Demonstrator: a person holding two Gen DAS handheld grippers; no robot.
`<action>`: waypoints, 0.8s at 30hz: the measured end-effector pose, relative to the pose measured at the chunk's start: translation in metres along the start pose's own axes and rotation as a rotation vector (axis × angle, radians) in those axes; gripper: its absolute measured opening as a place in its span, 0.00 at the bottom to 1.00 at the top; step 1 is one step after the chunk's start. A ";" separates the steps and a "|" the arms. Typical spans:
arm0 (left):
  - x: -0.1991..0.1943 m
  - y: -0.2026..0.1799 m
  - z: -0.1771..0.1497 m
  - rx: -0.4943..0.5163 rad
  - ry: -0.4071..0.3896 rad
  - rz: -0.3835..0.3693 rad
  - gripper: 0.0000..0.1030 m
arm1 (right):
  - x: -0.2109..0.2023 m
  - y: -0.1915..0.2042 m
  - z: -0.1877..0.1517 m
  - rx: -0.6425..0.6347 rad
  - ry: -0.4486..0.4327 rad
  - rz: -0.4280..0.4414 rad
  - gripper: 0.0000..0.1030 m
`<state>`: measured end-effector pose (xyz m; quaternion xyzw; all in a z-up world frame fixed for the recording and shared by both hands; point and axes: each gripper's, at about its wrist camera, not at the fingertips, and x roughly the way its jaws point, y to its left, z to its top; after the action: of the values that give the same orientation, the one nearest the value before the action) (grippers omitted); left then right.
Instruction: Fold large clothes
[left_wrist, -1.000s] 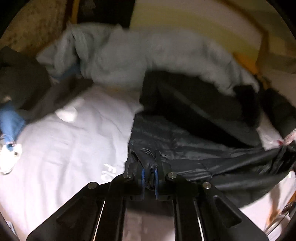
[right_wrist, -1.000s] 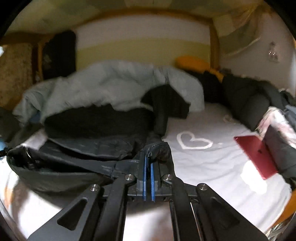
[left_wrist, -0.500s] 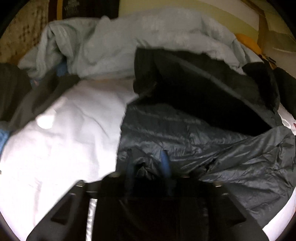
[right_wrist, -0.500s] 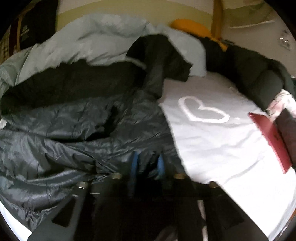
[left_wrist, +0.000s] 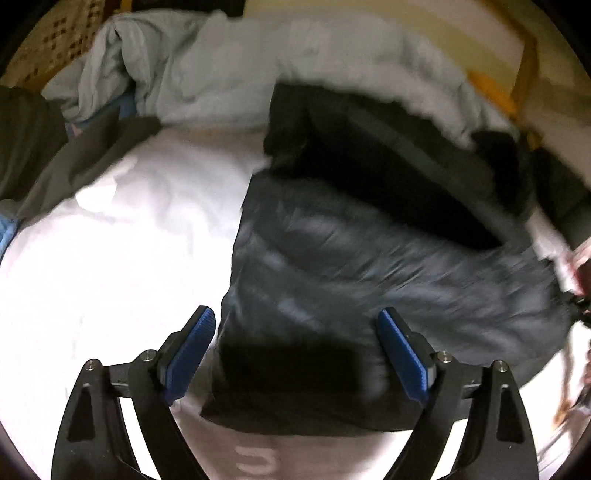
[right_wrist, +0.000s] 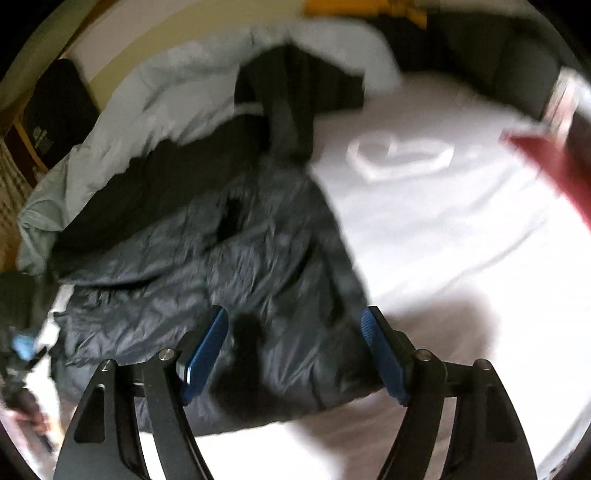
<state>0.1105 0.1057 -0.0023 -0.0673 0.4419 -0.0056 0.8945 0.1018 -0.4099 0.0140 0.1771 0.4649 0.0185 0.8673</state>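
Note:
A dark quilted jacket (left_wrist: 369, 266) lies spread on the white bed sheet (left_wrist: 110, 251); in the right wrist view the jacket (right_wrist: 221, 266) fills the left half. My left gripper (left_wrist: 295, 343) hangs over the jacket's near left corner, its jaws opening wide, blue pads (left_wrist: 192, 350) clear of the cloth. My right gripper (right_wrist: 293, 343) stands over the jacket's near right corner, jaws also opening, pads (right_wrist: 380, 354) apart from the fabric. Neither gripper holds anything.
A pale grey duvet (left_wrist: 258, 66) and black garments (left_wrist: 369, 147) are heaped behind the jacket. The sheet (right_wrist: 443, 229) carries a white heart print (right_wrist: 399, 155). A red flat object (right_wrist: 554, 166) lies at the right edge. Dark clothing (left_wrist: 33, 140) piles at the left.
Both grippers were shut on the jacket's hem corners a second ago; they sank toward the bed, let go and opened wide. The jacket now lies flat on the sheet.

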 end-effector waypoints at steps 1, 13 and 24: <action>0.009 0.001 -0.004 0.001 0.023 -0.009 0.83 | 0.008 0.000 -0.001 -0.008 0.036 -0.007 0.74; -0.084 -0.010 -0.044 -0.086 -0.164 0.012 0.06 | -0.071 0.025 -0.066 -0.073 -0.252 -0.094 0.05; -0.075 -0.021 -0.093 0.082 -0.142 0.175 0.24 | -0.070 0.032 -0.111 -0.141 -0.224 -0.303 0.26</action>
<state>-0.0078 0.0796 0.0038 0.0081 0.3809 0.0594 0.9227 -0.0241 -0.3614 0.0242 0.0449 0.3844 -0.0995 0.9167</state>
